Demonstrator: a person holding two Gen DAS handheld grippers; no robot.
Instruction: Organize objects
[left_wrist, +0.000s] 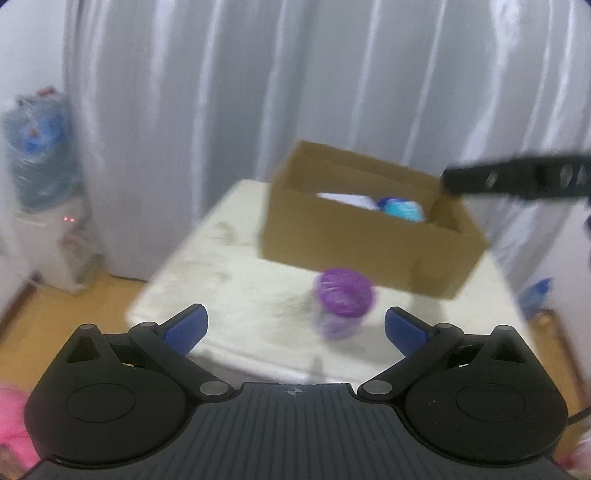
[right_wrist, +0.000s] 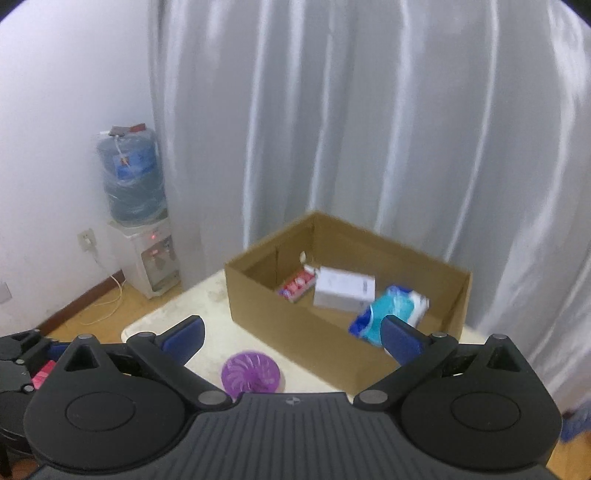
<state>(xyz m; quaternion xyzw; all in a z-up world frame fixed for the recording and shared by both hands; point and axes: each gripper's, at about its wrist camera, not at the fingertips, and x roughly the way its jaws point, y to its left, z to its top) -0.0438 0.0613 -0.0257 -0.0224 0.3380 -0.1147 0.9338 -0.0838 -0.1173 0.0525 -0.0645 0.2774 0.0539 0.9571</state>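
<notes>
My left gripper (left_wrist: 295, 328) is spread wide with nothing between its pads, and my right gripper (right_wrist: 291, 332) is just as wide and empty. The purple container (left_wrist: 341, 295) – the 1 thing not yet boxed – stands on the white table (left_wrist: 221, 295), just in front of the cardboard box (left_wrist: 332, 243). It looks like light, thin plastic with a ribbed, likely slippery body, so I'd squeeze gently across its sides below the lid. Inside the box lie a teal pack (right_wrist: 391, 310), a white carton (right_wrist: 343, 288) and a red-and-white pack (right_wrist: 297, 284) – the near wall is what I must lift over. A water dispenser (right_wrist: 147, 236) stands well apart.
</notes>
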